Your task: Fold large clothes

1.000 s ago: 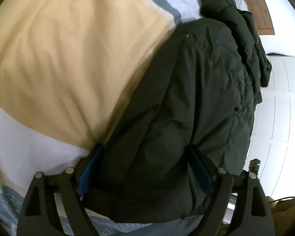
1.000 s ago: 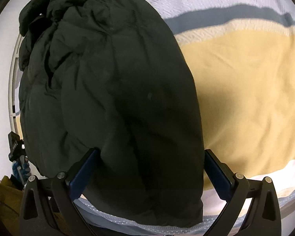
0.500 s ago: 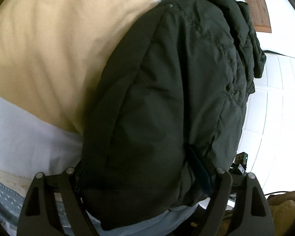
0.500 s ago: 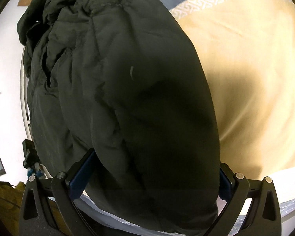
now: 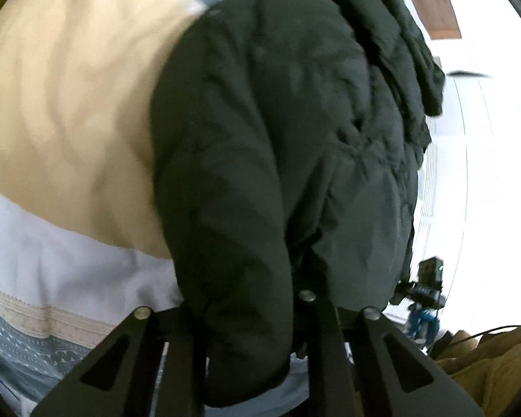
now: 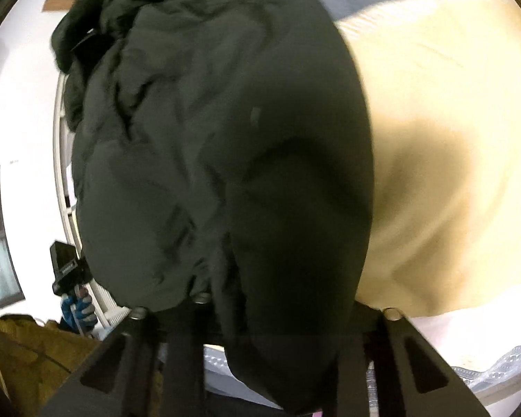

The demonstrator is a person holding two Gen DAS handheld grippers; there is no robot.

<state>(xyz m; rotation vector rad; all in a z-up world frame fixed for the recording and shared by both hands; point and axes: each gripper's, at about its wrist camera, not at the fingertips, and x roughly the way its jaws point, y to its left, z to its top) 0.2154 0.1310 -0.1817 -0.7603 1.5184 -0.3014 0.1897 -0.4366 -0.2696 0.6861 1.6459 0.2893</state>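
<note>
Jacket (image 5: 278, 160), puffy, soft and slippery (bulky too): each hand-held gripper (image 5: 246, 316) (image 6: 278, 316) clenches its near hem, the best hold.

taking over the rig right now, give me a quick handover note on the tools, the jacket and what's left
Left tool: shut on the near edge of the jacket.
Right tool: shut on the same jacket, at its near edge.
The dark puffy jacket lies bunched on the bed, near end hanging between the tools, far end piled toward the bed's edge.
Done: both grips taken.
Left: probably carry the held edge over the far part to fold it, then flatten and release. No neat fold visible yet.
</note>
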